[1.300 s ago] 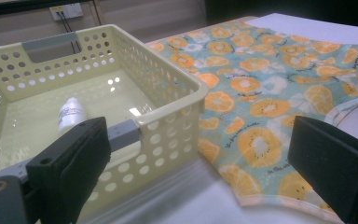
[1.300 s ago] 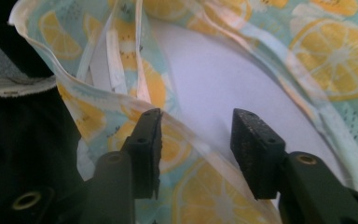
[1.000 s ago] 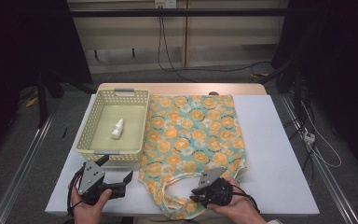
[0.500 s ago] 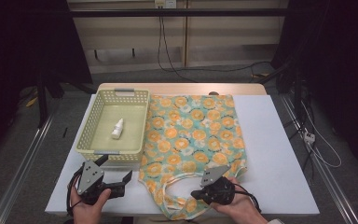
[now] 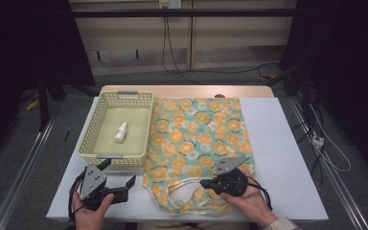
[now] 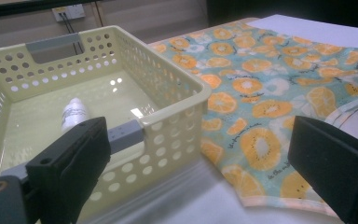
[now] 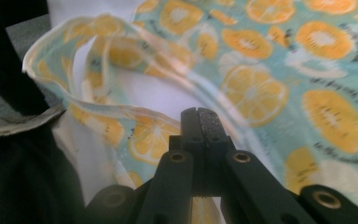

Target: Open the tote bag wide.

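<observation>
A cloth bag [image 5: 196,129] printed with orange slices lies flat on the white table [image 5: 287,158], its looped handles [image 5: 182,194] toward the near edge. My right gripper [image 5: 205,183] is shut with nothing between its jaws, just above the handle strap [image 7: 121,109]; its closed tip [image 7: 199,116] points across the print [image 7: 307,70]. My left gripper [image 5: 119,173] is open at the near right corner of a pale yellow basket [image 5: 87,143]. Between its wide jaws [image 6: 198,135] I see the basket wall [image 6: 168,93] and the bag [image 6: 261,93]. A small white bottle [image 5: 120,132] [image 6: 74,112] lies in the basket.
A person's hands hold both grippers at the table's near edge. Bare white table runs to the right of the bag. Beyond the table's far edge are a dark floor, cables [image 5: 172,62] and a low wall.
The right gripper has edged slightly farther onto the bag near the handles. The left gripper has stayed put.
</observation>
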The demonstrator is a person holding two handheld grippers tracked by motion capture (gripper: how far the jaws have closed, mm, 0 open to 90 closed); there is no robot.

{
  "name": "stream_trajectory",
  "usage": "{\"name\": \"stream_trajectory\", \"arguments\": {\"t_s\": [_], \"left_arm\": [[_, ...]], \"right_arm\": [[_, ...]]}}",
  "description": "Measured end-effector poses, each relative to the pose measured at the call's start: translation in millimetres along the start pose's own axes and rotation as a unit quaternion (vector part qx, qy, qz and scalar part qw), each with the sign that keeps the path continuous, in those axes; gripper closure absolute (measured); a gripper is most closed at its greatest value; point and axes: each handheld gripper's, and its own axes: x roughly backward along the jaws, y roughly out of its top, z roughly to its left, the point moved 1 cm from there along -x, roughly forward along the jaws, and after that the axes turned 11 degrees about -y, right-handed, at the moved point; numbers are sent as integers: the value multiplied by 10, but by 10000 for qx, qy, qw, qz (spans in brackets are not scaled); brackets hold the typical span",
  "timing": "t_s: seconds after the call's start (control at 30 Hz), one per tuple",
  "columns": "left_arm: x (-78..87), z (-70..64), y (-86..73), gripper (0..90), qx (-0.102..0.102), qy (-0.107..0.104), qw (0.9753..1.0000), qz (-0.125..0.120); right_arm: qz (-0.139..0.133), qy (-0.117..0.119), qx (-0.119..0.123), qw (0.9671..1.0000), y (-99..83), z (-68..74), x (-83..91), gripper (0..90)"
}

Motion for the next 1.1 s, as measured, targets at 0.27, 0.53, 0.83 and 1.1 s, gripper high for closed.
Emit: {"name": "stream_trajectory", "arguments": {"t_s": [0.27, 0.53, 0.83, 1.1], "left_arm": [[-3, -2, -1, 53, 46, 9, 10000, -36], [-3, 7, -3, 53, 30, 4, 10000, -10], [-10, 8, -4, 53, 14, 3, 10000, 16], [-9, 16, -4, 53, 15, -13, 10000, 8]], "right_arm": [[-150, -330, -78, 9993, 181, -249, -29, 900], [-124, -719, -283, 9969, 275, -539, -140, 900], [-97, -1236, -602, 9905, 288, -981, -229, 900], [-26, -1514, -829, 9850, 363, -1312, -378, 900]]}}
